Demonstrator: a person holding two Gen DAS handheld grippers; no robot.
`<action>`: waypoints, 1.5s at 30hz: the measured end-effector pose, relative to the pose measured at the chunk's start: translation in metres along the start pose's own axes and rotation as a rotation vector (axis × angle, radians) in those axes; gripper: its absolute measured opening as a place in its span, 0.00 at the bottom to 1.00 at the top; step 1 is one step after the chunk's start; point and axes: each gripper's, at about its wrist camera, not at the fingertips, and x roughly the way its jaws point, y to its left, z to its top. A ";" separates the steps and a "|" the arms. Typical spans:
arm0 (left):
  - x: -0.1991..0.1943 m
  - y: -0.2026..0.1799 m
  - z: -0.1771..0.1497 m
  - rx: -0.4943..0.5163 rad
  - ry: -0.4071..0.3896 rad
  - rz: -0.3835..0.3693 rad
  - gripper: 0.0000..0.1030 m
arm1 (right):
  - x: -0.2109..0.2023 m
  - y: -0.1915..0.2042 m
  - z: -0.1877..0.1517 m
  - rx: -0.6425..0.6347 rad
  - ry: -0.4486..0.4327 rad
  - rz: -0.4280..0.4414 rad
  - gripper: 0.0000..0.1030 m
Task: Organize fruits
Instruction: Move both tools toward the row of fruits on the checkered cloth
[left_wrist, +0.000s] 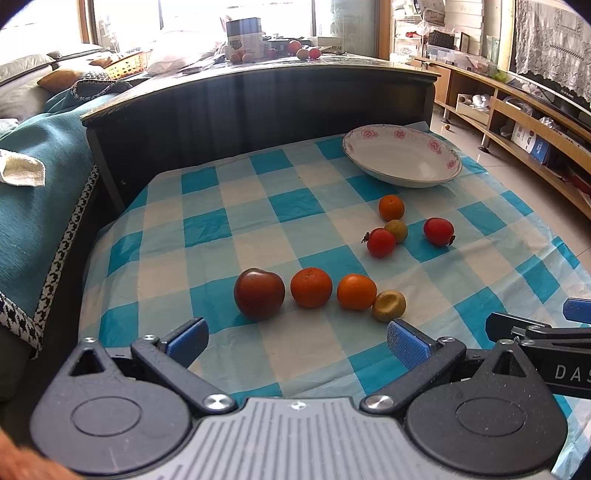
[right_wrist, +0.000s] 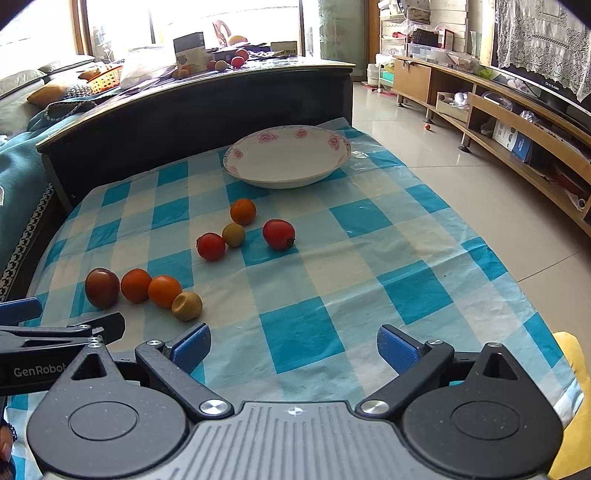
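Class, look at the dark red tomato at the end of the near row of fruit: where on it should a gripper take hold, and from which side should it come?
Grip the dark red tomato across its widest middle, coming from above or the near side. An orange sits close against one flank, so the fingers probably fit best front and back rather than along the row. The open left gripper is already nearest.

Left gripper (left_wrist: 297, 341) has its jaws spread wide, holding nothing. Right gripper (right_wrist: 293, 345), just to its right, gapes likewise, also empty.
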 end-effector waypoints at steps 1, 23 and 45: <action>0.000 0.000 0.000 0.001 0.000 0.001 1.00 | 0.000 0.000 0.000 0.000 0.000 0.000 0.89; -0.001 0.005 0.000 0.002 -0.006 0.014 1.00 | 0.002 0.004 0.001 -0.006 0.014 0.040 0.85; 0.006 0.019 -0.002 -0.037 0.007 0.030 1.00 | 0.013 0.015 0.005 -0.026 0.038 0.092 0.83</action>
